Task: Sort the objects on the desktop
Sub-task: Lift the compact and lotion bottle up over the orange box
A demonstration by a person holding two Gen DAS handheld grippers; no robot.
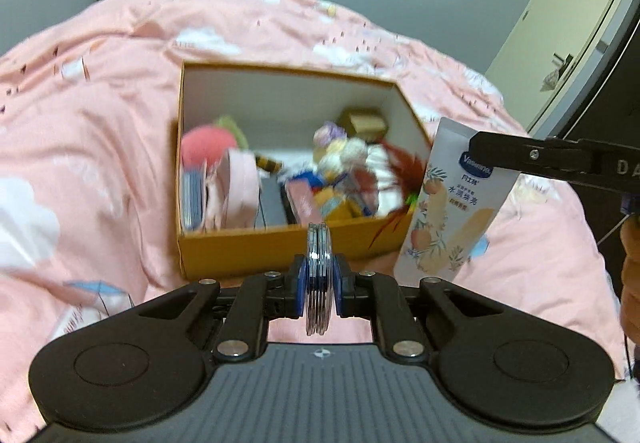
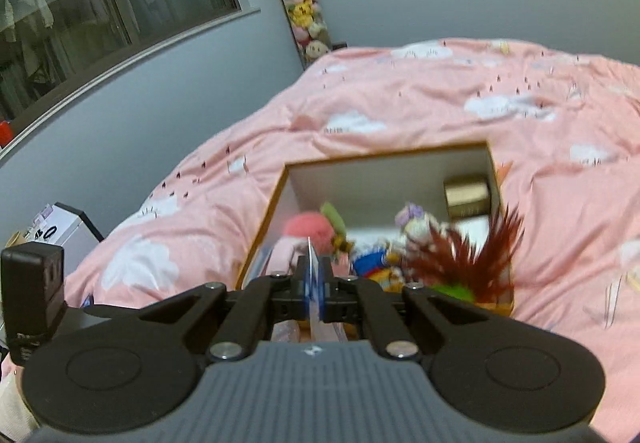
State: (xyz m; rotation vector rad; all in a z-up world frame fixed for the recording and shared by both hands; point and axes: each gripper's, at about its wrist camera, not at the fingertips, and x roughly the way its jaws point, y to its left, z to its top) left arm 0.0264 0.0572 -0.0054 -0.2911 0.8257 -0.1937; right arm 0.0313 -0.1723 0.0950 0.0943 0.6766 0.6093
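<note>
Left gripper: your jaws are clamped on a thin stack of clear discs, edge-on; a slack grip could let them slide out.
Right gripper: pinches the lotion tube by its top, beside the box.
Risk: tube swings, clips the rim, drops on the bed.

Dim indoor light, motion blur, fisheye bending
</note>
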